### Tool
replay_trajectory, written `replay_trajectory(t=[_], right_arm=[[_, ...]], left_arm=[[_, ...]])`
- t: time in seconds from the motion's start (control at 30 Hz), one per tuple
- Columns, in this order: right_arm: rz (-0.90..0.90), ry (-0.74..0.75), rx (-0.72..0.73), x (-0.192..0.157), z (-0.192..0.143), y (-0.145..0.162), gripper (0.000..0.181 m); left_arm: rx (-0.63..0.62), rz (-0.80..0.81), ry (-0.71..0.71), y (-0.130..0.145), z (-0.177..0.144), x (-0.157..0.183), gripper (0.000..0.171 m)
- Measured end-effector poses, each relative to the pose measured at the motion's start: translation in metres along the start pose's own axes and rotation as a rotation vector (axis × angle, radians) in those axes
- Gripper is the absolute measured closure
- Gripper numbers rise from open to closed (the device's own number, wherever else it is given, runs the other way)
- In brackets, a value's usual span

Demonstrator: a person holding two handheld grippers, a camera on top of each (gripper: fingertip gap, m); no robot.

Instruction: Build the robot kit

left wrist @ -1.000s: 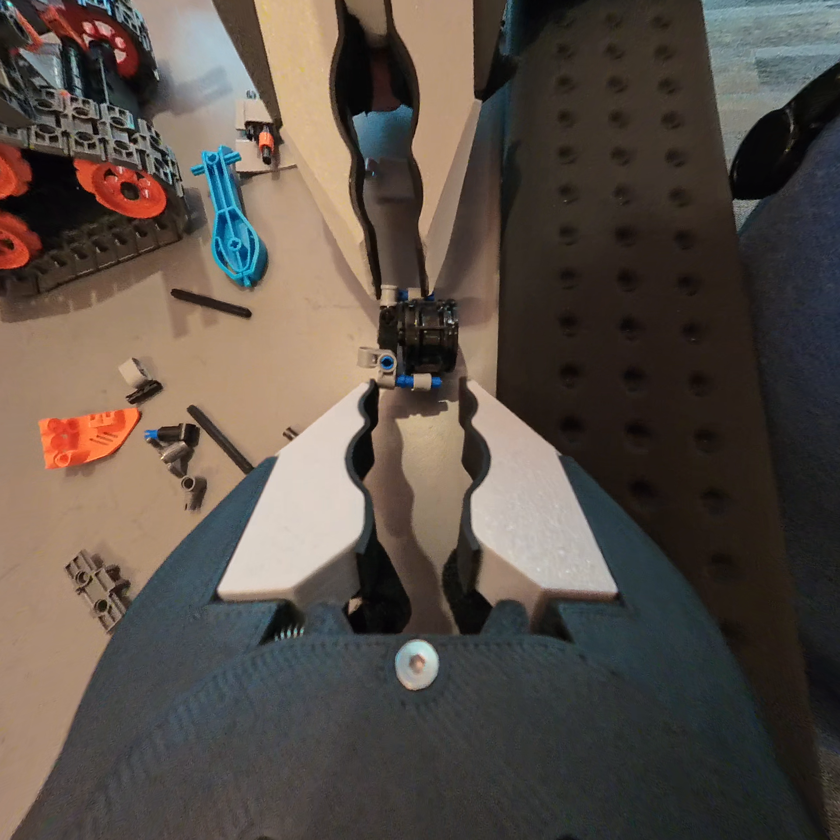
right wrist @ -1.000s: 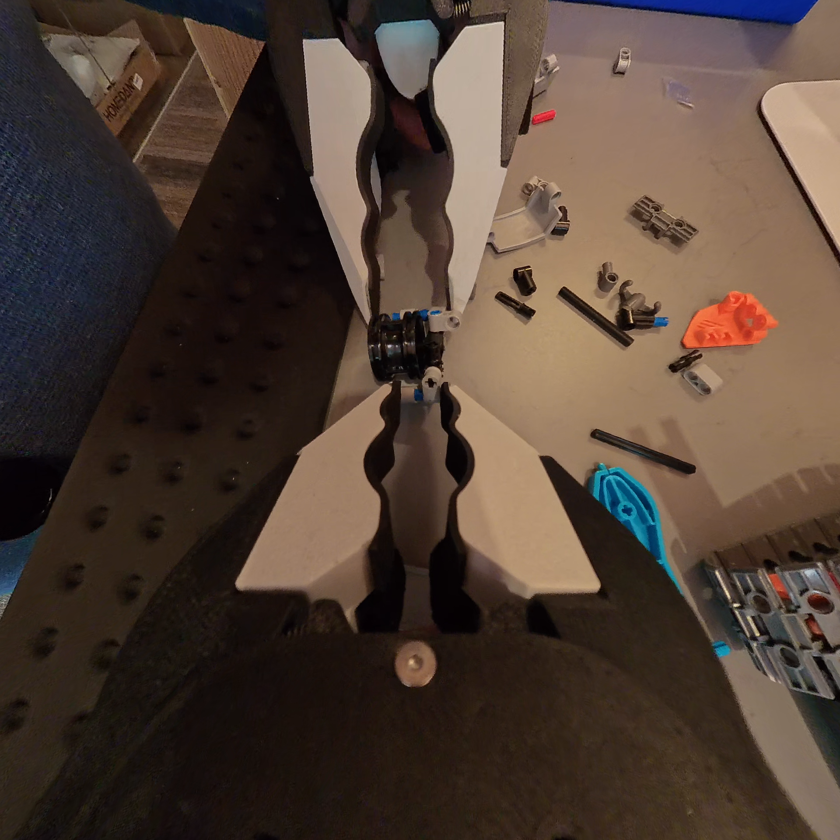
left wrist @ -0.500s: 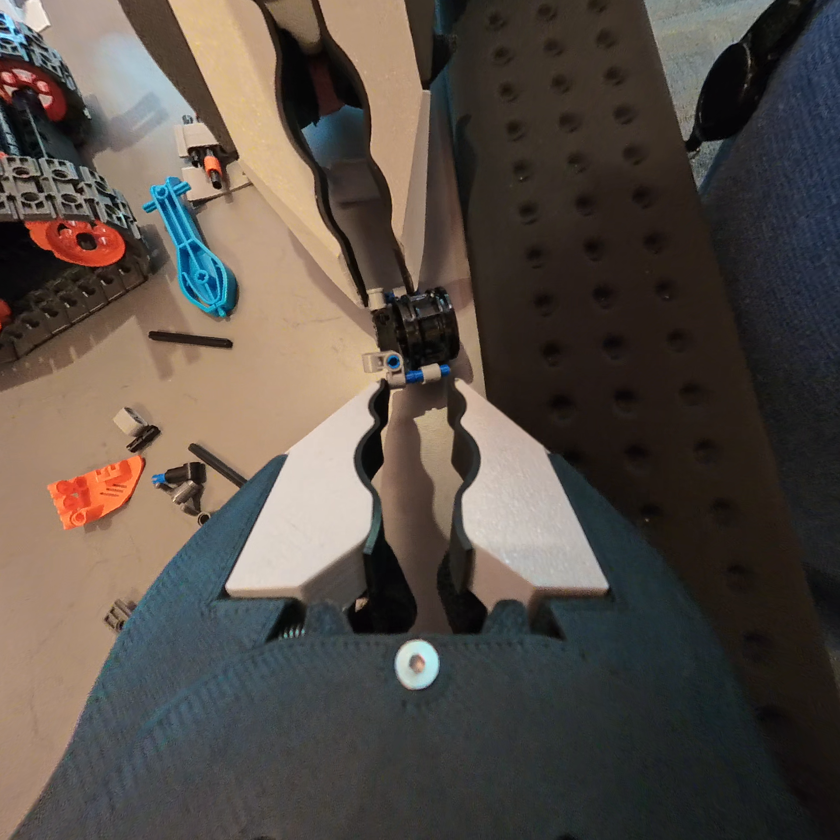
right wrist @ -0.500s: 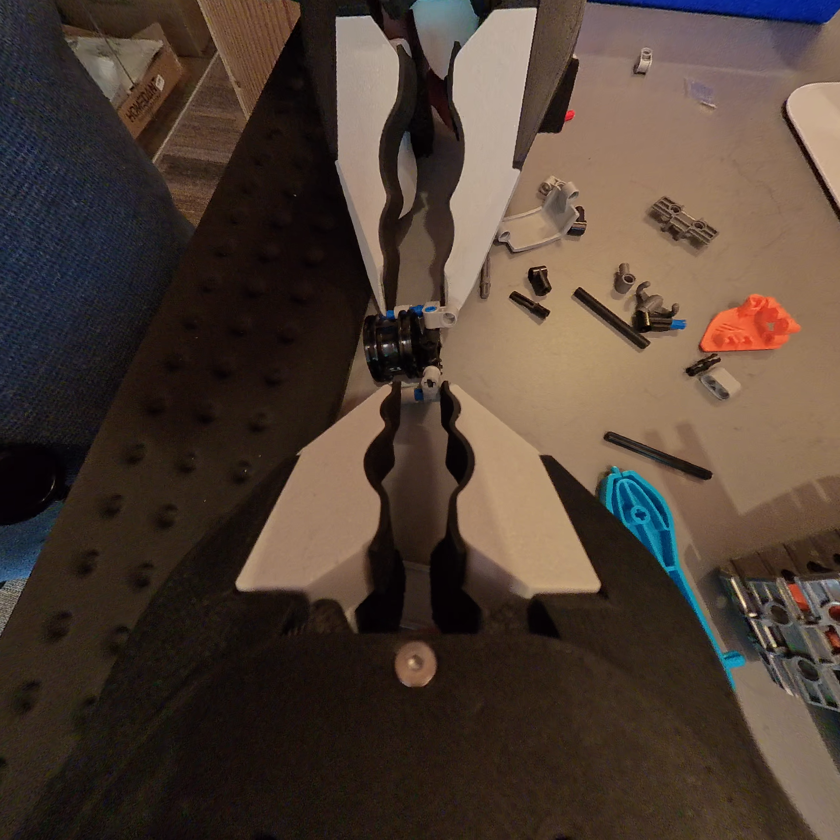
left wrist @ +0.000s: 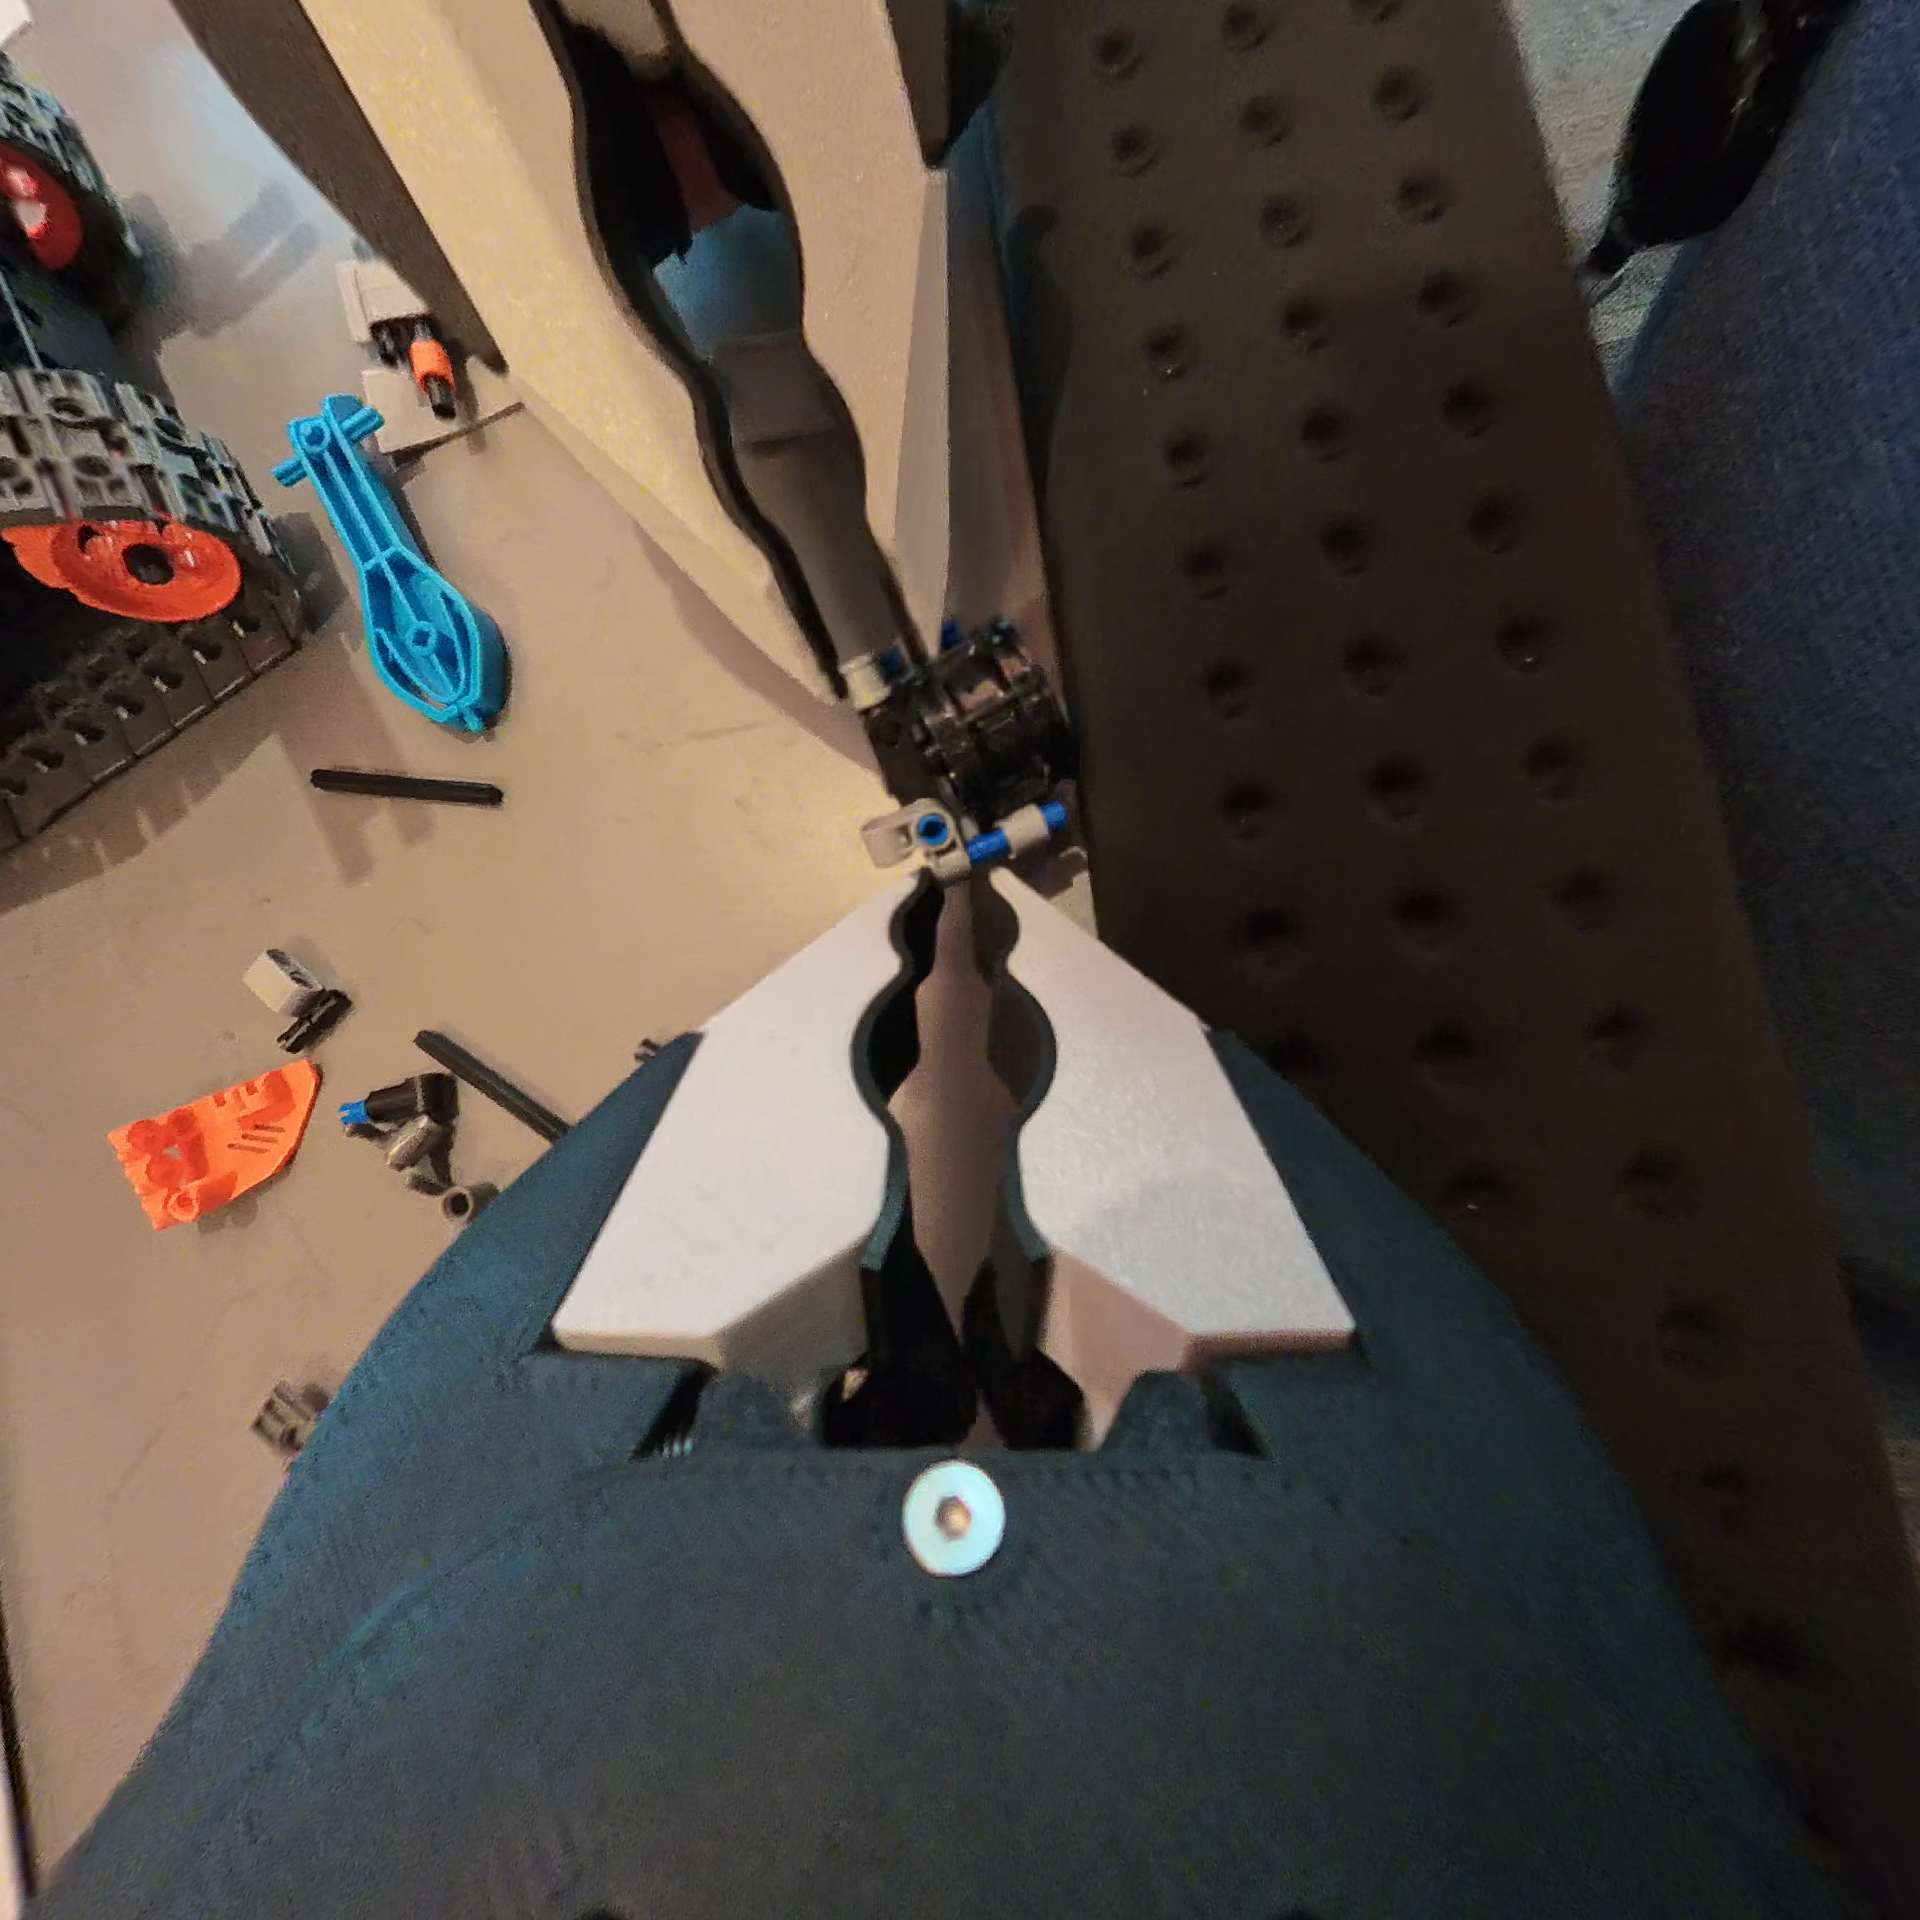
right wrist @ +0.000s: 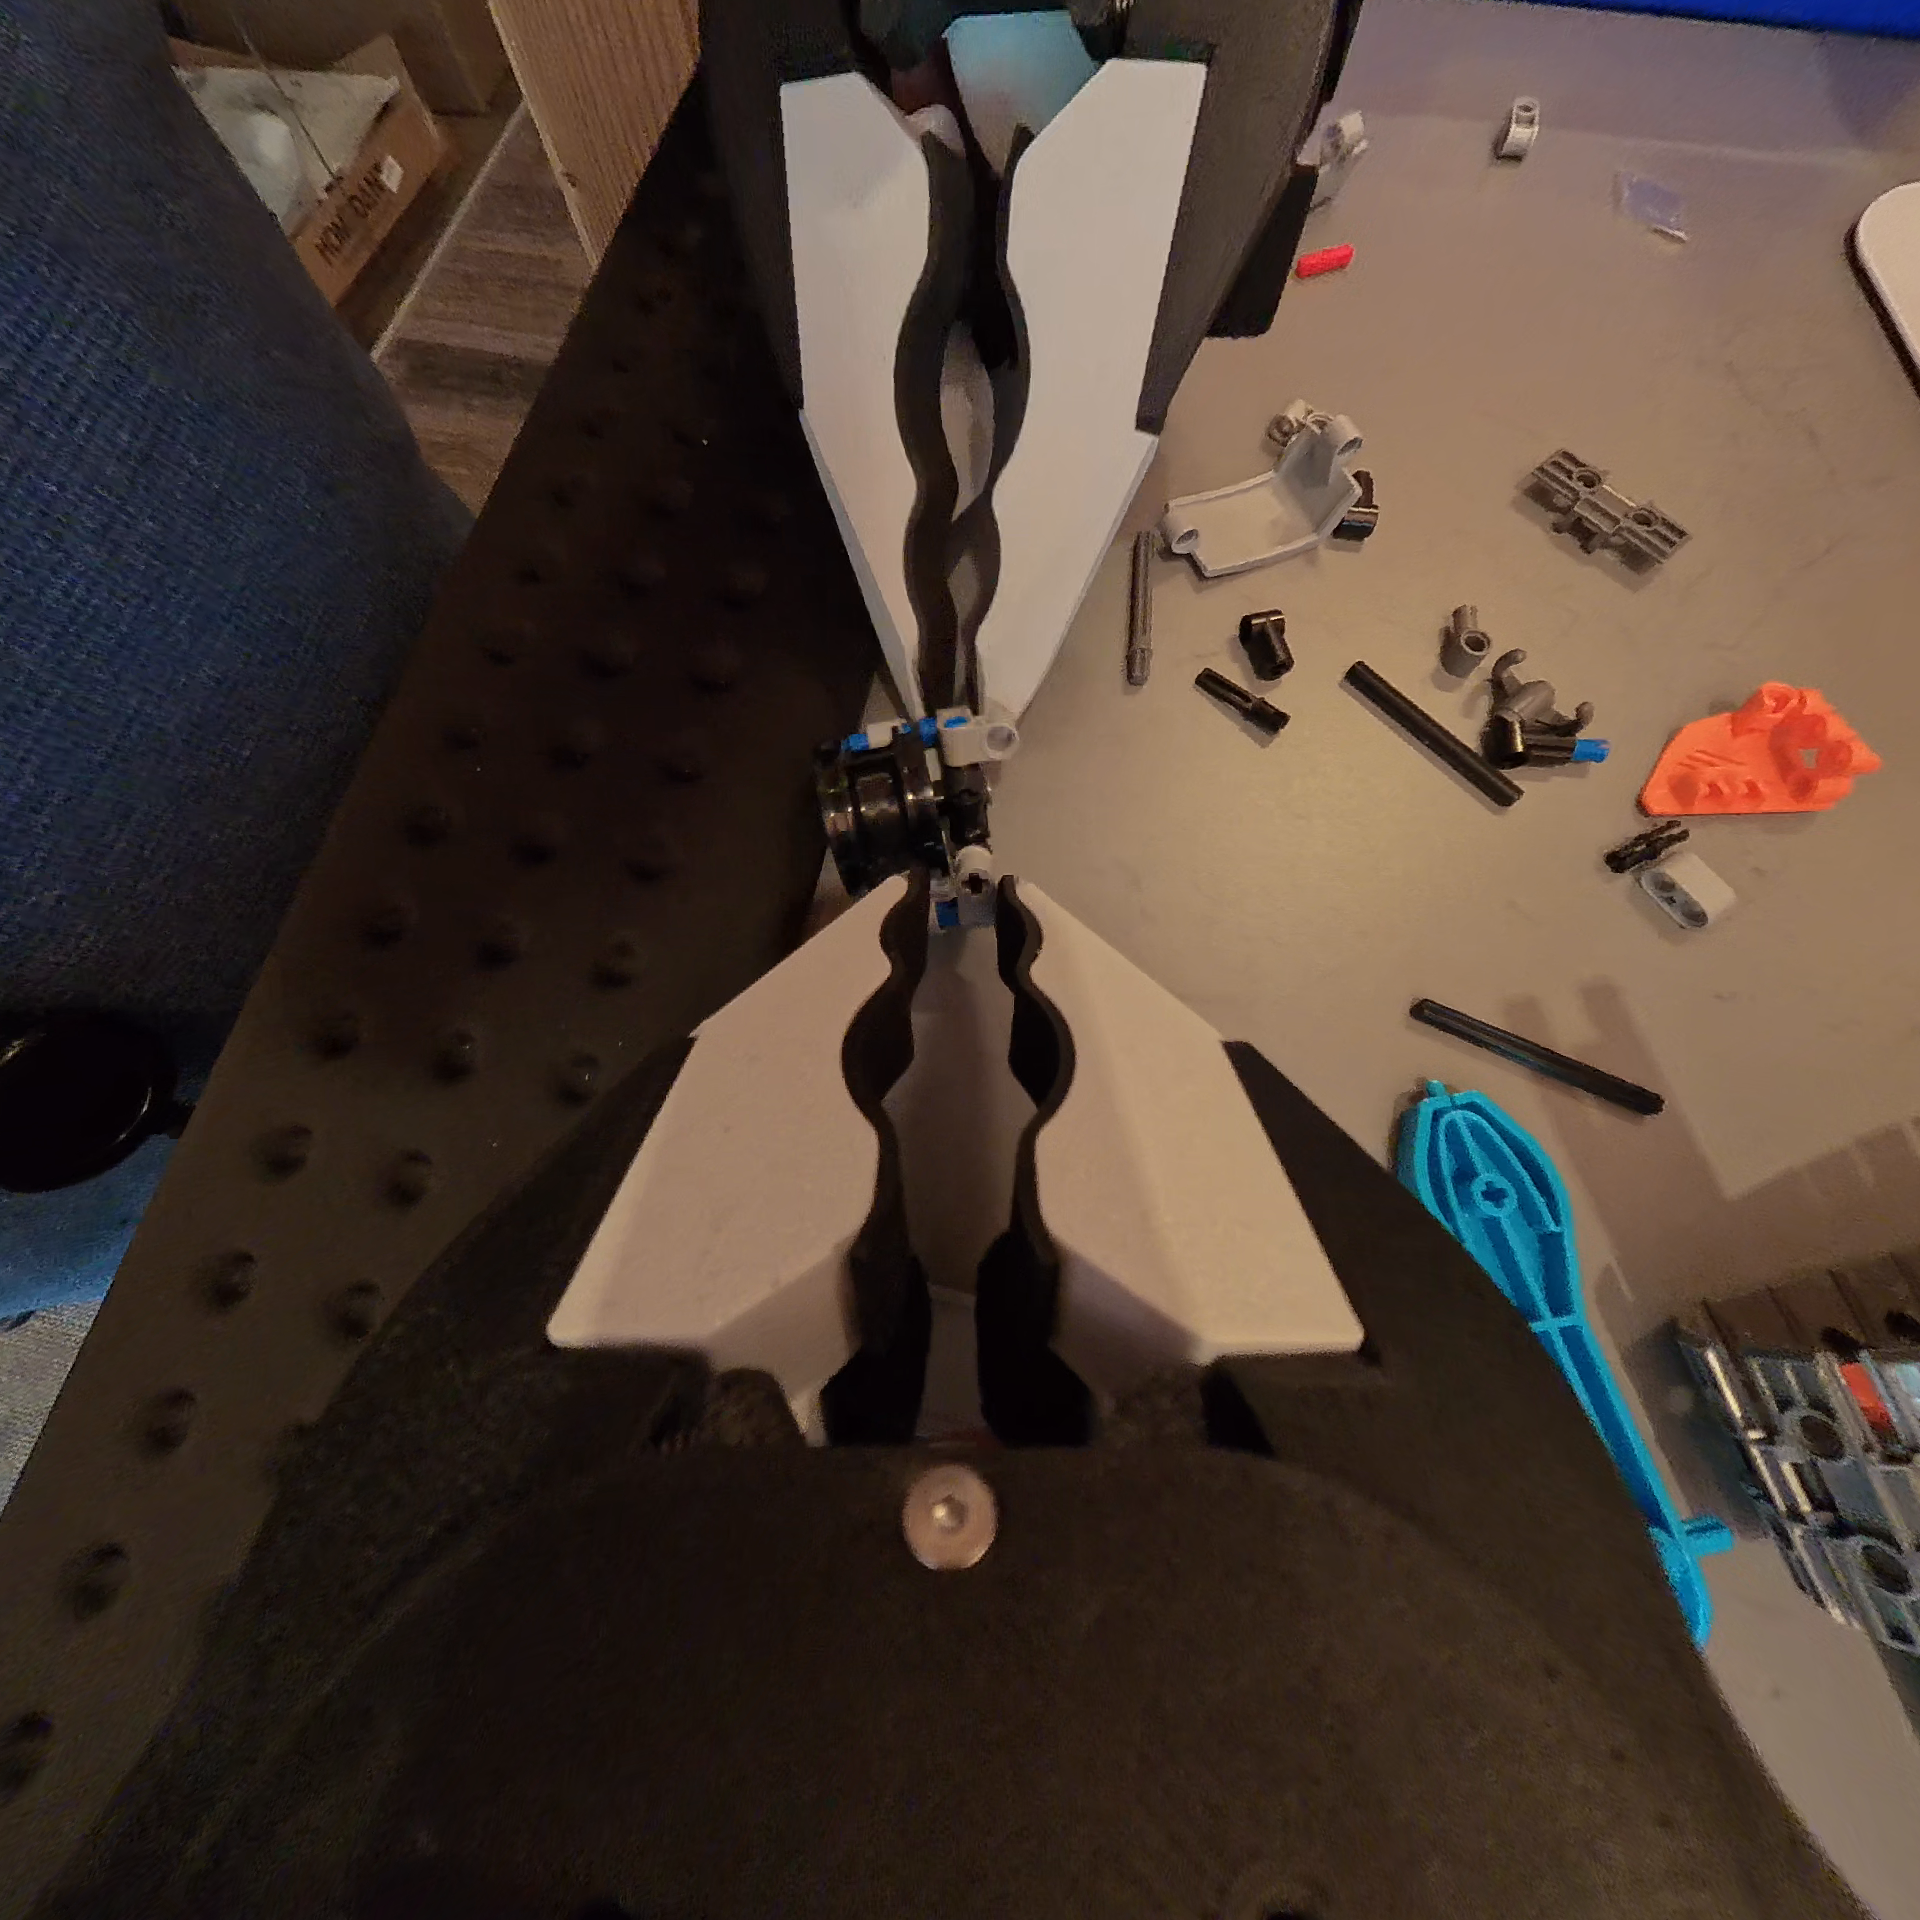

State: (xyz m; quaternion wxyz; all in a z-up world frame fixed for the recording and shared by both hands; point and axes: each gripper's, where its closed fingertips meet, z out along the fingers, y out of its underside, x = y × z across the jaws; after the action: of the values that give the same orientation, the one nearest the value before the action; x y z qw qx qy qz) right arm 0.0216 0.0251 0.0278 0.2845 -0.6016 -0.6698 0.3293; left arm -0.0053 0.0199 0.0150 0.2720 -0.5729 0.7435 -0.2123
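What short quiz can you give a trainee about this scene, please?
1. True or false: the blue lever-shaped piece lies on the table, outside both grippers.
2. What do the left hand-held gripper and the right hand-held gripper pinch together? A a battery; B the black wheel assembly; C a screwdriver.
3. Fill in: in the left wrist view, the tracked vehicle has a lower wheel hub coloured ___.
Key: 1 true; 2 B; 3 orange.
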Motion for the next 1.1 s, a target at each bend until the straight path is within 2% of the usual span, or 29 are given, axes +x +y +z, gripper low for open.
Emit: replay_trajectory(t=[0.2,0.3,0.43,0.57,0.7,0.77,0.8,0.87,1.1], right_arm=[[0.012,0.007,0.008,0.001,-0.002,0.0,0.169],[0.035,0.003,0.013,0.001,-0.006,-0.004,0.145],[-0.001,-0.006,-0.025,-0.005,-0.003,-0.006,0.129],[-0.022,-0.031,-0.043,-0.01,0.008,-0.008,0.151],[-0.012,-0.016,-0.01,-0.008,0.007,-0.008,0.152],[0.004,-0.007,0.003,-0.005,0.006,-0.007,0.152],[0.012,-0.004,0.008,-0.004,0.005,-0.006,0.152],[0.009,-0.009,0.012,-0.004,0.005,-0.005,0.152],[0.007,0.001,0.019,-0.003,0.005,-0.006,0.152]], left_arm=[[-0.003,-0.022,-0.01,0.002,0.004,0.0,0.168],[-0.007,-0.048,0.005,0.001,0.007,0.001,0.167],[-0.005,-0.056,0.005,-0.002,0.008,0.001,0.167],[-0.022,-0.055,0.003,-0.001,0.009,0.0,0.167],[0.014,-0.09,0.012,-0.002,0.009,-0.001,0.164],[0.028,-0.112,0.037,-0.004,0.01,0.002,0.15],[0.033,-0.117,0.028,-0.004,0.011,0.001,0.149],[0.034,-0.112,0.004,-0.005,0.012,-0.003,0.159],[0.033,-0.142,0.005,-0.006,0.013,-0.003,0.158]])
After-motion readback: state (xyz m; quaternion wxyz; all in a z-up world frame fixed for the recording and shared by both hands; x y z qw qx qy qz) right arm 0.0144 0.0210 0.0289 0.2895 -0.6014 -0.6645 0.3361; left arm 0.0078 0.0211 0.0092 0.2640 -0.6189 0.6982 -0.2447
